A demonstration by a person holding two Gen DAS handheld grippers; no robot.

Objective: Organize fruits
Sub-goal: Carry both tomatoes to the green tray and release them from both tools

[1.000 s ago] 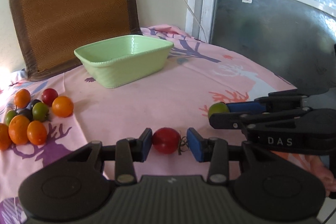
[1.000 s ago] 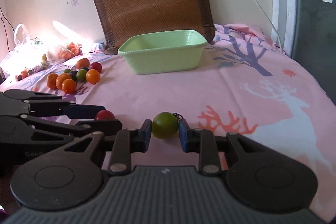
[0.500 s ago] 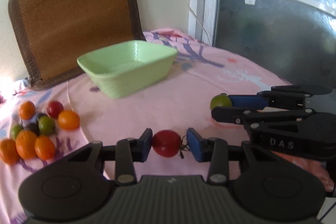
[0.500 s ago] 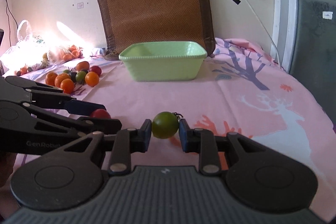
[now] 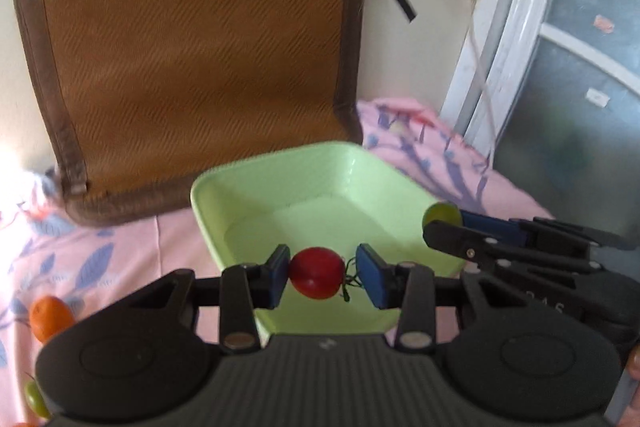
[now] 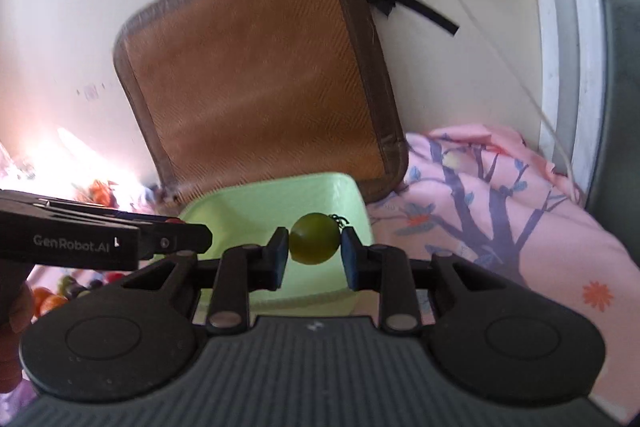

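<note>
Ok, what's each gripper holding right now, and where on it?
The left gripper pinches a red tomato by its sides; the right gripper pinches a green tomato the same way.

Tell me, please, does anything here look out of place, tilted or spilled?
Nothing stands out. The left gripper holds a red tomato and the right gripper a green tomato, both over the upright green dish.
</note>
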